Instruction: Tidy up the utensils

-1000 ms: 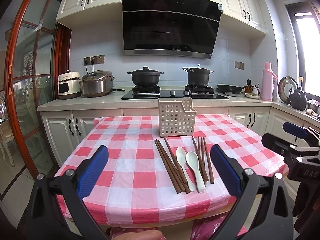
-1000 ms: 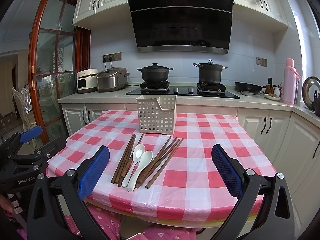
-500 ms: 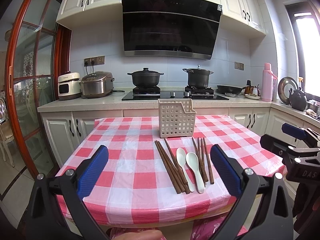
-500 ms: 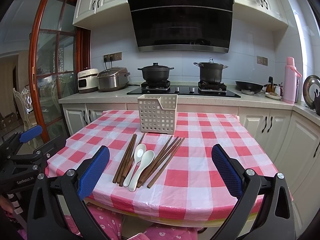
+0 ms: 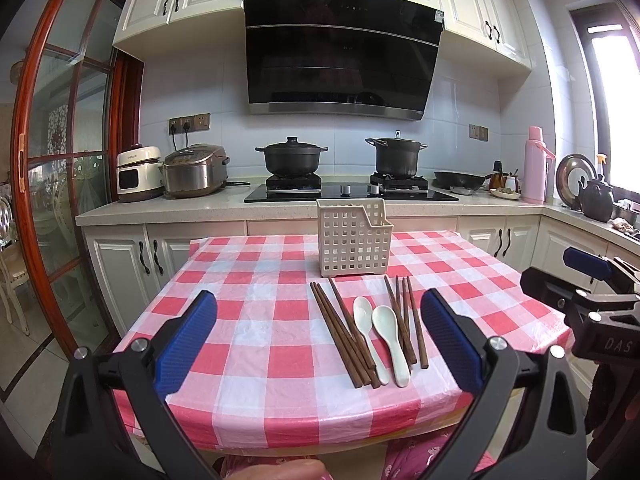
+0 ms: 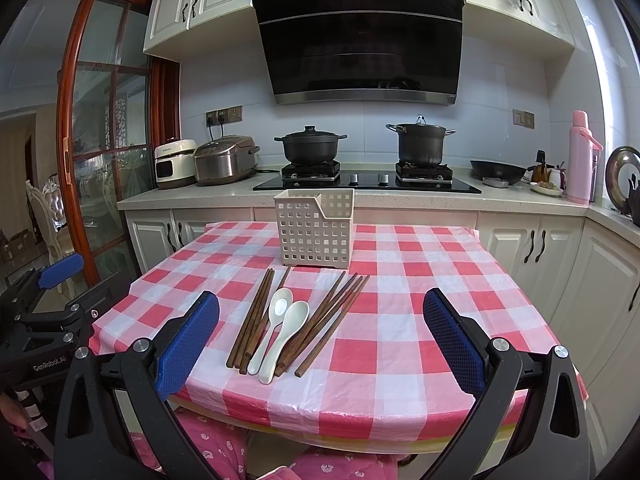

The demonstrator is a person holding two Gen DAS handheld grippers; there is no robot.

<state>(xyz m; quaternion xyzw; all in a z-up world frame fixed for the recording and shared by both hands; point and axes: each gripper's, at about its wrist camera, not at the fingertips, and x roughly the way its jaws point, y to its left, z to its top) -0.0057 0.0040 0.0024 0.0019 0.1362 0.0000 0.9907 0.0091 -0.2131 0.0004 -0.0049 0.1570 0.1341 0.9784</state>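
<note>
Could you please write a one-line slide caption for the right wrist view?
Open right gripper faces chopsticks and two white spoons lying before a slotted basket on the checked table.

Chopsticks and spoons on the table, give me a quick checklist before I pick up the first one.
1. Left gripper open and empty: ok.
2. Right gripper open and empty: ok.
3. Basket upright on the table, top open: ok.
4. Basket has room inside: cannot tell, the inside is barely visible.
5. Spoons free to lift: ok, both lie side by side between the two chopstick bundles, nothing on top of them.
6. Chopsticks easy to take singly: not ok, they lie bunched and touching, some crossing.
</note>
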